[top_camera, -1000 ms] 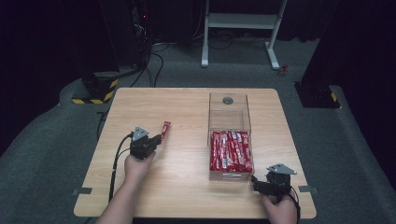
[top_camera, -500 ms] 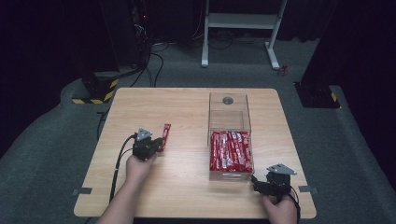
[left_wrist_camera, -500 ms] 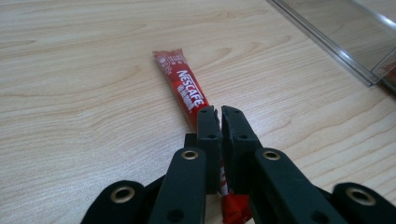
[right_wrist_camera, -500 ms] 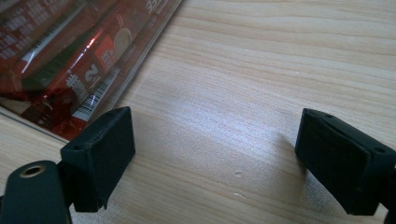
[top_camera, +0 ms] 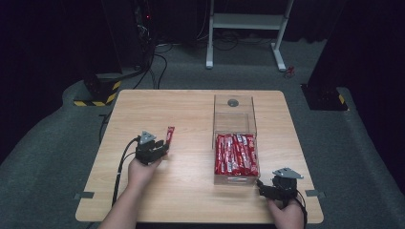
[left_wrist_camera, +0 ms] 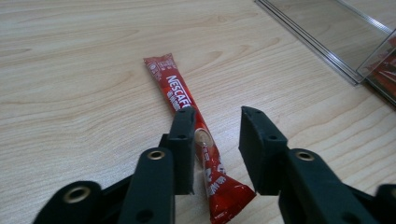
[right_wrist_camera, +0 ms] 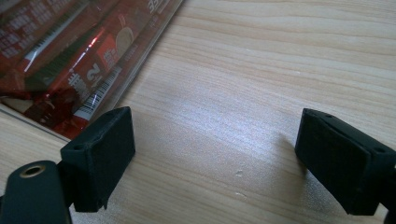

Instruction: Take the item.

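Lying flat on the wooden table (top_camera: 191, 200), left of the clear box (top_camera: 213, 138) and well apart from it: one red coffee stick (left_wrist_camera: 180, 95), long, thin, with crimped flat ends. Probably very light, with a soft powder filling, so likely to bend and sag if taken at one end only. Glossy film, therefore a little slippery; not fragile, but easy to crease or burst under a hard squeeze. Best taken across the narrow width, near the middle, with a gentle closing. Hard to lift from the flat wood, so better to come low with the pads on both long edges. Left gripper (left_wrist_camera: 217, 116) just above the near half of the stick, jaws parted to a modest gap after just opening, the stick between them on the table, not pressed by either pad. Right gripper (right_wrist_camera: 215, 135) spread wide and holding nothing, low over bare wood just beside the near corner of the box. Inside the box, in the near half: a tight layer of the same red sticks (top_camera: 236, 152), laid side by side along the length. Far half without sticks, with a small dark round spot (top_camera: 233, 102) there, too small to identify. No lid to be seen on top.
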`<move>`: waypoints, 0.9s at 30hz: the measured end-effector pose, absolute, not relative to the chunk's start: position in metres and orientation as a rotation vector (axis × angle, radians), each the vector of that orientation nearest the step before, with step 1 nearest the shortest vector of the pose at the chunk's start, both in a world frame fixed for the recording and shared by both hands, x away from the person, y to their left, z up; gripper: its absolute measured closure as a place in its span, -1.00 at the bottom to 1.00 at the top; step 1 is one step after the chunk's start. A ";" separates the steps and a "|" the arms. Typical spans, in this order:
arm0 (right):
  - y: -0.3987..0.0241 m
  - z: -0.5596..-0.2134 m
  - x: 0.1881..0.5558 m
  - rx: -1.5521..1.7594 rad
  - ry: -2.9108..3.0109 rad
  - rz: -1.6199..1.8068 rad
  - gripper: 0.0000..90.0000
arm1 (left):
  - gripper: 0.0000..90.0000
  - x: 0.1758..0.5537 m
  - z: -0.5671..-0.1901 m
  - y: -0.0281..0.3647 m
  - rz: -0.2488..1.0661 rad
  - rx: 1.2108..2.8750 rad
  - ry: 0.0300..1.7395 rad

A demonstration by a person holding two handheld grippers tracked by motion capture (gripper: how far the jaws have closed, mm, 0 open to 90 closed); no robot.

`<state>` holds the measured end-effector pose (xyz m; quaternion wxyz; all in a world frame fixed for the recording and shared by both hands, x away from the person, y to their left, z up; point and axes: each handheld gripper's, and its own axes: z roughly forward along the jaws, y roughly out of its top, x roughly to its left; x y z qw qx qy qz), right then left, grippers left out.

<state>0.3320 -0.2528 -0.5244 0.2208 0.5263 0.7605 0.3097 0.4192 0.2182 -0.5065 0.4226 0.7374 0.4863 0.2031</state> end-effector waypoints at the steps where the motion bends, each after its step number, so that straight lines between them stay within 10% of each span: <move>1: -0.253 -0.524 0.332 1.455 2.103 0.856 -0.74 | 0.39 0.419 -0.507 0.218 0.508 1.846 1.217; 27: -0.253 -0.524 0.331 1.415 2.134 0.867 -0.74 | 0.03 0.390 -0.503 0.223 0.507 1.893 1.155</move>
